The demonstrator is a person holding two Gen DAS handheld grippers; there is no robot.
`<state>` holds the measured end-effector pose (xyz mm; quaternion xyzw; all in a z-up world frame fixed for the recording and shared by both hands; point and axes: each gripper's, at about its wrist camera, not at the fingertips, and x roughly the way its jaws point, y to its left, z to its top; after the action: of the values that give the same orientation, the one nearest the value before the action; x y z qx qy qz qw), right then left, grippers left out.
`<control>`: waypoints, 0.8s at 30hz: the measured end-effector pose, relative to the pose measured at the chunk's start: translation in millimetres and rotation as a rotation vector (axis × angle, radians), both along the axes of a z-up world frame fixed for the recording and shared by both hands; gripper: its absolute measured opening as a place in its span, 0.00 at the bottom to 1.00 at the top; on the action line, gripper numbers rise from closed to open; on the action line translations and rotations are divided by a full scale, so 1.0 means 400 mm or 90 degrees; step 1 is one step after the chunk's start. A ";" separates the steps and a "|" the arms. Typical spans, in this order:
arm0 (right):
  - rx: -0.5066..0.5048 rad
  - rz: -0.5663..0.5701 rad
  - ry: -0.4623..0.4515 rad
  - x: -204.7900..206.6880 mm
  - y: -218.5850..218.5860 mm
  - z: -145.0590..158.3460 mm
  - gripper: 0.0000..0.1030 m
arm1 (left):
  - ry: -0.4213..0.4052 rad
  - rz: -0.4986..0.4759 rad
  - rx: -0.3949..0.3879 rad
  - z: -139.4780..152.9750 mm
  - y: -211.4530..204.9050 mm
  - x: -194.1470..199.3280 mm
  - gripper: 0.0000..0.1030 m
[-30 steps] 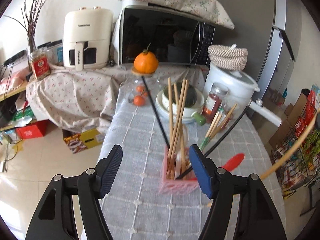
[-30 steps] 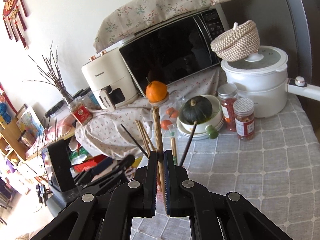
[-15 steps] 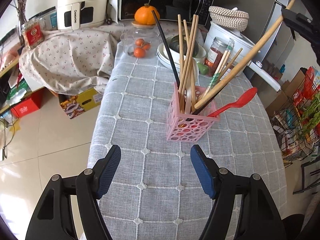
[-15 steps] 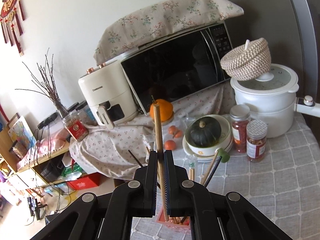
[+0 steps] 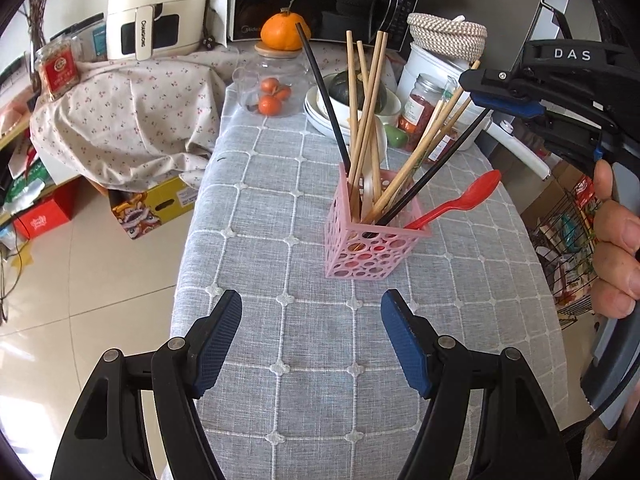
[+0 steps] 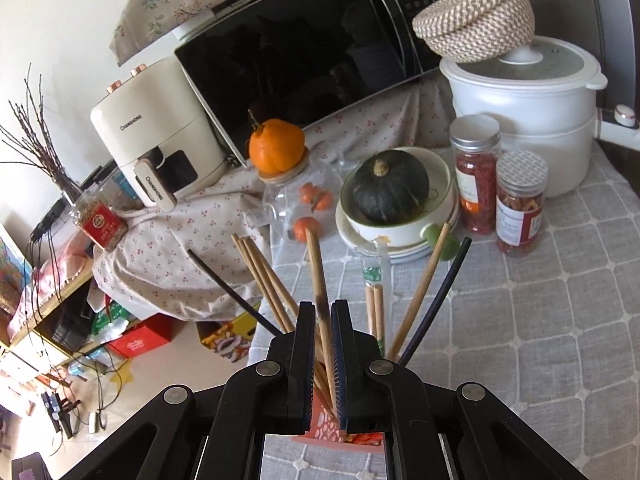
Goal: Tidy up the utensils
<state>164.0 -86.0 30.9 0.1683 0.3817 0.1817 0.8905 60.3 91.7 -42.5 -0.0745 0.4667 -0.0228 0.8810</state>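
While the right gripper [image 6: 322, 344] jaws have just been parting around the wooden chopstick [image 6: 318, 280] over the pink holder [image 5: 370, 240], the left gripper [image 5: 312, 340] gapes empty, so the unsteadied holder may tip.

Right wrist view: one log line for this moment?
right gripper: jaws just opening, wooden chopstick between them, over pink basket | left gripper: open, empty, above tablecloth

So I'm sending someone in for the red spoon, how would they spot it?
On the grey checked tablecloth in front of the microwave stands a pink perforated basket full of chopsticks. The red spoon leans out of its right corner, bowl up: the only red plastic piece among wooden and black sticks.
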 end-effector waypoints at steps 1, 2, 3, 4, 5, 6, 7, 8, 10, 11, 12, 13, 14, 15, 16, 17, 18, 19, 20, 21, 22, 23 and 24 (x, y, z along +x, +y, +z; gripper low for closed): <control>0.005 -0.003 -0.001 -0.001 -0.009 0.004 0.23 | 0.002 -0.002 0.002 -0.002 -0.003 0.001 0.73; 0.011 -0.007 -0.004 -0.005 -0.021 0.011 0.34 | 0.005 -0.005 0.002 -0.005 -0.007 0.002 0.73; 0.018 -0.013 -0.009 -0.012 -0.035 0.020 0.38 | 0.008 -0.007 0.001 -0.007 -0.010 0.003 0.74; 0.022 -0.018 -0.015 -0.019 -0.049 0.031 0.44 | 0.011 -0.009 -0.001 -0.009 -0.014 0.004 0.74; 0.023 -0.023 -0.020 -0.026 -0.063 0.042 0.50 | 0.012 -0.010 -0.002 -0.009 -0.017 0.005 0.74; 0.027 -0.027 -0.025 -0.036 -0.081 0.051 0.52 | 0.012 -0.011 -0.002 -0.008 -0.022 0.004 0.74; 0.031 -0.030 -0.028 -0.046 -0.098 0.059 0.56 | 0.012 -0.013 -0.002 -0.006 -0.027 0.003 0.74; 0.034 -0.032 -0.029 -0.057 -0.114 0.064 0.61 | 0.010 -0.016 0.000 -0.003 -0.033 0.001 0.74; 0.028 -0.040 -0.027 -0.085 -0.147 0.068 0.69 | 0.005 -0.016 0.005 0.005 -0.046 -0.006 0.77; 0.017 -0.046 -0.025 -0.101 -0.162 0.066 0.74 | 0.000 -0.017 0.007 0.010 -0.053 -0.010 0.82; 0.000 -0.052 -0.023 -0.117 -0.175 0.062 0.76 | -0.006 -0.019 0.010 0.015 -0.061 -0.016 0.84; -0.021 -0.056 -0.019 -0.133 -0.188 0.056 0.79 | -0.012 -0.021 0.014 0.020 -0.070 -0.022 0.85; -0.040 -0.058 -0.017 -0.148 -0.200 0.049 0.81 | -0.016 -0.024 0.020 0.024 -0.081 -0.027 0.85; -0.057 -0.057 -0.013 -0.165 -0.209 0.040 0.81 | -0.018 -0.030 0.027 0.027 -0.093 -0.032 0.86; -0.067 -0.053 -0.008 -0.180 -0.220 0.030 0.84 | -0.017 -0.034 0.034 0.028 -0.104 -0.037 0.88; -0.071 -0.048 -0.001 -0.195 -0.230 0.019 0.86 | -0.018 -0.036 0.039 0.030 -0.114 -0.042 0.91; -0.072 -0.043 0.005 -0.209 -0.243 0.007 0.87 | -0.020 -0.036 0.041 0.032 -0.122 -0.048 0.92; -0.074 -0.041 0.011 -0.223 -0.255 -0.004 0.91 | -0.024 -0.035 0.043 0.035 -0.130 -0.054 0.93; -0.076 -0.042 0.011 -0.238 -0.266 -0.013 0.95 | -0.029 -0.035 0.045 0.038 -0.137 -0.060 0.95; -0.082 -0.046 0.004 -0.252 -0.276 -0.021 0.96 | -0.034 -0.036 0.050 0.042 -0.145 -0.065 0.95; -0.093 -0.050 -0.004 -0.267 -0.283 -0.028 0.97 | -0.039 -0.035 0.056 0.047 -0.152 -0.070 0.96; -0.112 -0.059 -0.011 -0.280 -0.288 -0.036 0.99 | -0.045 -0.032 0.061 0.052 -0.158 -0.075 0.97; -0.134 -0.069 -0.015 -0.290 -0.291 -0.042 0.99 | -0.052 -0.027 0.066 0.056 -0.162 -0.079 0.97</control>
<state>48.1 -202.3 14.1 0.0920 0.3788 0.0938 0.9161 28.8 27.0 -20.0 -0.0177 0.4322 -0.0203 0.9014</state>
